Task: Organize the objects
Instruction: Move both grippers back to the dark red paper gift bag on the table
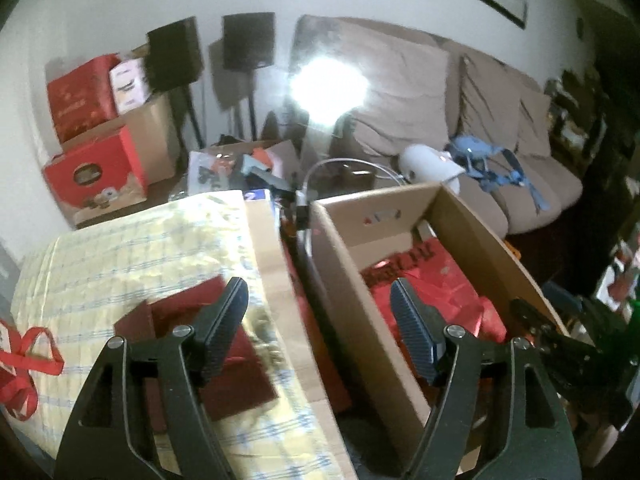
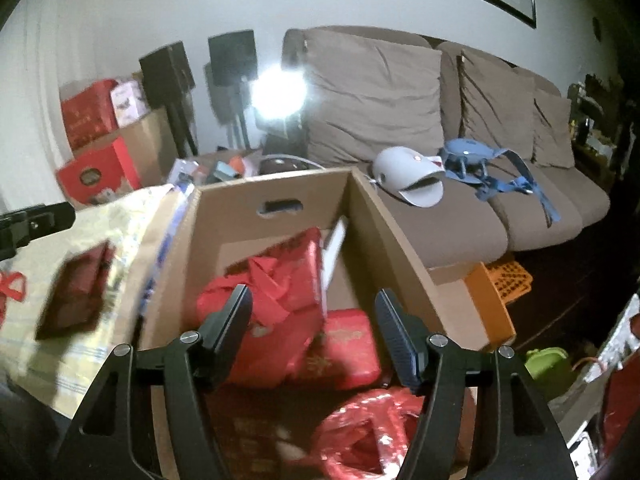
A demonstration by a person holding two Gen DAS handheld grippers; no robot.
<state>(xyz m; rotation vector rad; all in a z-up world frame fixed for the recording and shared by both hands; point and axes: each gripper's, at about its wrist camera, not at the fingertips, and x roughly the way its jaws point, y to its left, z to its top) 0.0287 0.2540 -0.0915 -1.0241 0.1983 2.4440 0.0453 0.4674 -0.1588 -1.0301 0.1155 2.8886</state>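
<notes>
Left wrist view: the dark red box (image 1: 192, 356) lies just under the left tongs (image 1: 318, 330), long axis running away to the upper left. Both tongs gape empty; the right tongs (image 2: 312, 330) hang over the cardboard box (image 2: 276, 188), farther off.

Both tools are matte black. The left gripper (image 1: 318, 300) has two broad, skeletal arms with triangular cut-outs, silver round pivot screws at the joints, and narrow fingers (image 1: 412, 320) faced with ribbed, bluish-black pads. The right gripper (image 2: 312, 312) is built identically.

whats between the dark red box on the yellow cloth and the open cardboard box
A plain cardboard flap lies between the dark red box and the open cardboard box, seen best in the left wrist view.
</notes>
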